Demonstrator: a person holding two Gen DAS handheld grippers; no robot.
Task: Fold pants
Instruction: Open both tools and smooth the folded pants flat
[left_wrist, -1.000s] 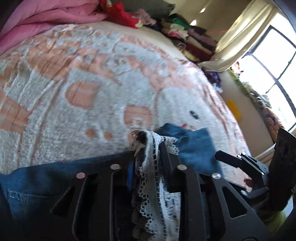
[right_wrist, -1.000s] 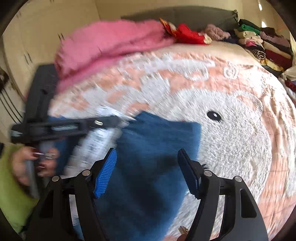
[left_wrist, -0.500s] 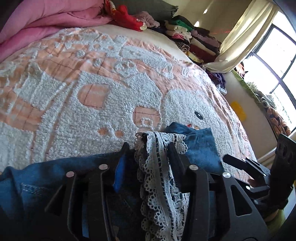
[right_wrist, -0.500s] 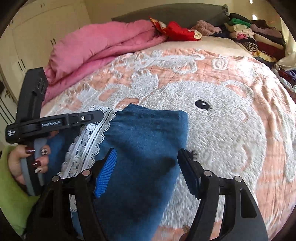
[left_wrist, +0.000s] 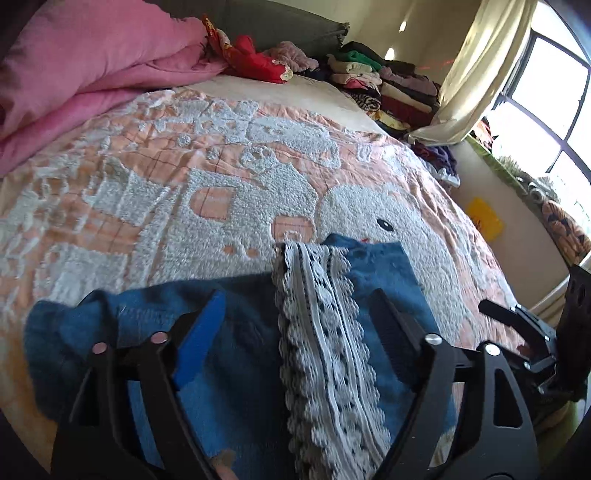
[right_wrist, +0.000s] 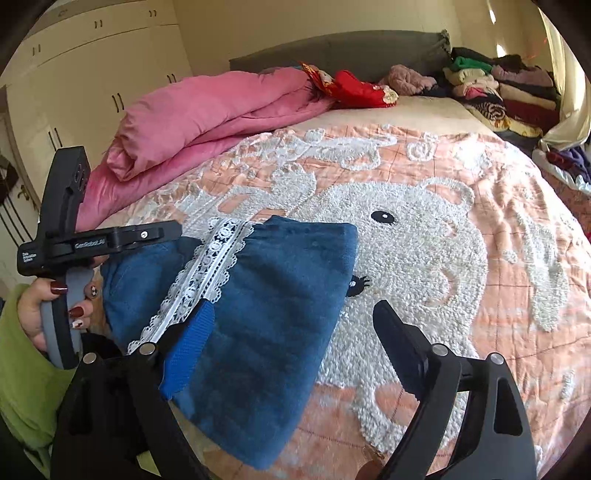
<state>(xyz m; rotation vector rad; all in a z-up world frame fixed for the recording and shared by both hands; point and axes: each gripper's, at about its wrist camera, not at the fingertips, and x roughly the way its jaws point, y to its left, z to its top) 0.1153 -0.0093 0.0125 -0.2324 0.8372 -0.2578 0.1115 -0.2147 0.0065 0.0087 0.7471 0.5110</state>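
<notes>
The blue denim pants (right_wrist: 266, 302) lie folded on the bedspread, with a white lace trim (right_wrist: 207, 266) running along them. In the left wrist view the pants (left_wrist: 229, 354) and the lace trim (left_wrist: 325, 339) lie below my left gripper (left_wrist: 295, 317), which is open with its jaws wide apart on either side of the lace. My right gripper (right_wrist: 291, 328) is open and empty above the right part of the pants. The left gripper also shows in the right wrist view (right_wrist: 110, 240), held by a hand at the pants' left edge.
The bed has a peach and white elephant bedspread (right_wrist: 424, 236). A pink duvet (right_wrist: 207, 110) lies at the far left, red cloth (right_wrist: 351, 88) by the headboard, a stack of folded clothes (right_wrist: 498, 92) at the far right. A window (left_wrist: 546, 110) is right.
My left gripper has opened and let go of the lace-trimmed pants, which now lie flat on the bed. My right gripper has stayed open and drawn back a little.
</notes>
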